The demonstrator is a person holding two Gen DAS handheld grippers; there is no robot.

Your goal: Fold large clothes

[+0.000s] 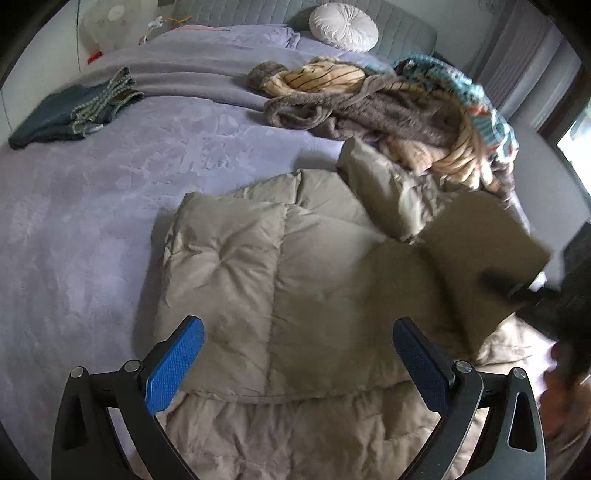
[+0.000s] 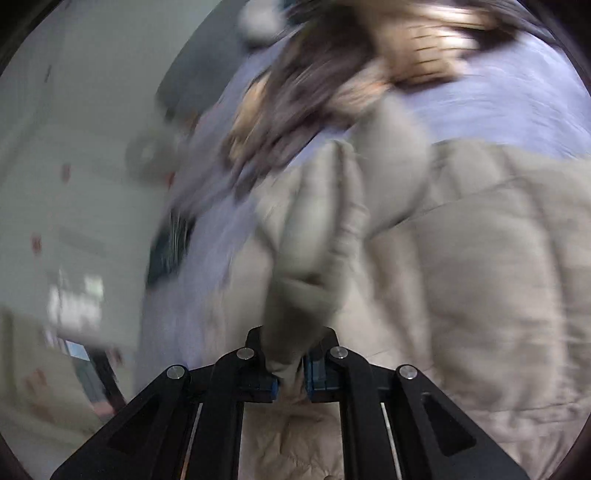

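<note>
Beige puffy quilted jacket (image 1: 280,280), right gripper (image 2: 291,376) pinching sleeve, left gripper (image 1: 297,354) spread

A wide bed (image 1: 110,206) with a lavender cover fills the room before me. At its far end stands a grey quilted headboard (image 1: 399,22), a round white cushion (image 1: 343,26) leaning on it. Pale walls (image 1: 44,74) rise to the left; on the right, daylight glares through a window (image 1: 576,147) beside grey curtains (image 1: 524,74).

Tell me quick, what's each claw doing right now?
Left claw: open, holding nothing, above the beige puffy coat.
Right claw: closed on a fold of that coat.
</note>
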